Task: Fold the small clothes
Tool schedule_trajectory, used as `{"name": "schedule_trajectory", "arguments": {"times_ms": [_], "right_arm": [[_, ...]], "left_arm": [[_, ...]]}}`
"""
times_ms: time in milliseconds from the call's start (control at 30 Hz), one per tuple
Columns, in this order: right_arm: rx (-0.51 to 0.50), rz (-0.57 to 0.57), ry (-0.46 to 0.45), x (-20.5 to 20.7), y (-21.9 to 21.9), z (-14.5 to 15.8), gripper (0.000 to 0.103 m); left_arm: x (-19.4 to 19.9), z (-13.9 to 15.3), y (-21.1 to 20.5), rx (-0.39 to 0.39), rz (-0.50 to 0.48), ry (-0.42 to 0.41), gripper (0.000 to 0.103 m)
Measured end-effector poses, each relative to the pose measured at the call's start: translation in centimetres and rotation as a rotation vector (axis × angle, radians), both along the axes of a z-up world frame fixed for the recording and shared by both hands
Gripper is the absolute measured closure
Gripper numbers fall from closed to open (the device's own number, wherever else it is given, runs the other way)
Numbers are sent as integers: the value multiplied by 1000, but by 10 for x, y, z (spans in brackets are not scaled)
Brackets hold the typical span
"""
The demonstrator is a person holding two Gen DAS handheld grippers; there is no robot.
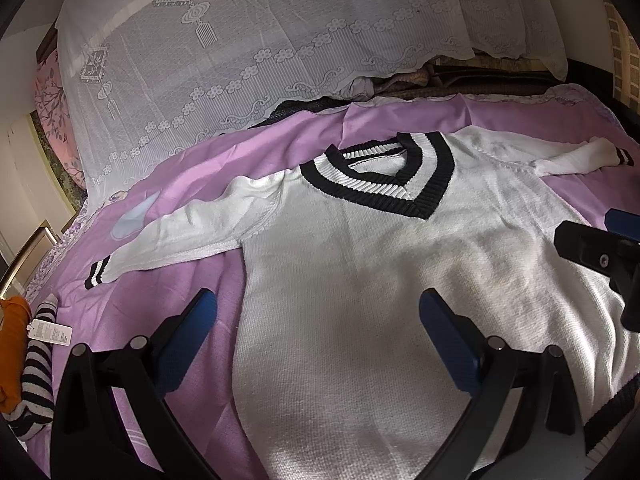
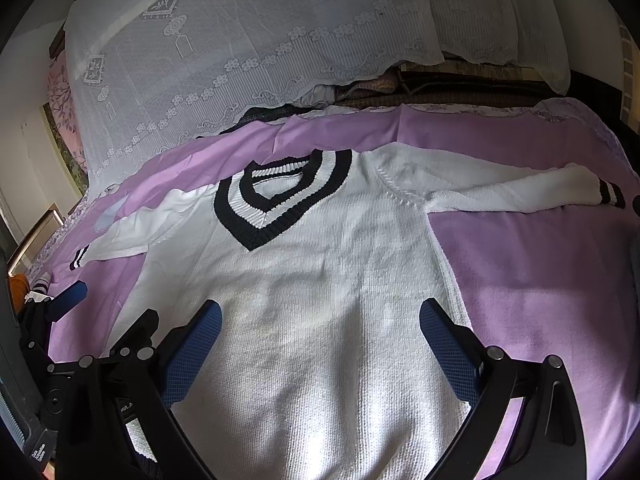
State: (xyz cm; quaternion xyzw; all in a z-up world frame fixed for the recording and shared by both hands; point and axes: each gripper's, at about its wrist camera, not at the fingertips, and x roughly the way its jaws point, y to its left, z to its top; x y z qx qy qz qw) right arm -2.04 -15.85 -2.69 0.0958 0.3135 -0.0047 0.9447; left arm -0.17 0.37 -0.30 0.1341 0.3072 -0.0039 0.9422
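A white knit sweater [image 1: 360, 280] [image 2: 320, 300] with a black-and-white striped V-neck [image 1: 384, 172] [image 2: 280, 196] lies flat, front up, on a purple sheet [image 1: 160, 280] [image 2: 540, 280]. Both sleeves spread sideways, each ending in a striped cuff [image 1: 96, 274] [image 2: 610, 196]. My left gripper [image 1: 318, 314] hovers open over the sweater's lower left side edge, holding nothing. My right gripper [image 2: 320, 320] hovers open over the lower body, near the right side edge, also empty. The right gripper shows at the right edge of the left wrist view [image 1: 592, 248].
A white lace cloth [image 1: 240, 48] [image 2: 240, 40] drapes over piles behind the sheet. Dark folded fabrics [image 1: 460, 76] sit at the back right. A striped garment with a paper tag [image 1: 38, 364] and an orange item [image 1: 12, 340] lie at the left edge of the bed.
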Motion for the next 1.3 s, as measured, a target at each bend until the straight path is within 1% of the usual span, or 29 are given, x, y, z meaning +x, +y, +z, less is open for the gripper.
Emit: {"name": "schedule_trajectory", "arguments": {"times_ms": [967, 1133, 1233, 1300], "right_arm": [[15, 1, 6, 0, -1, -2, 3], [48, -23, -34, -8, -12, 2, 3], [54, -56, -64, -13, -25, 8, 3], [66, -94, -73, -15, -39, 11, 3]], "left_arm": [[0, 0, 0, 2, 0, 6, 5], [5, -1, 16, -20, 19, 33, 4], [13, 3, 39, -58, 68, 37, 4], [23, 4, 55, -90, 104, 58, 4]]}}
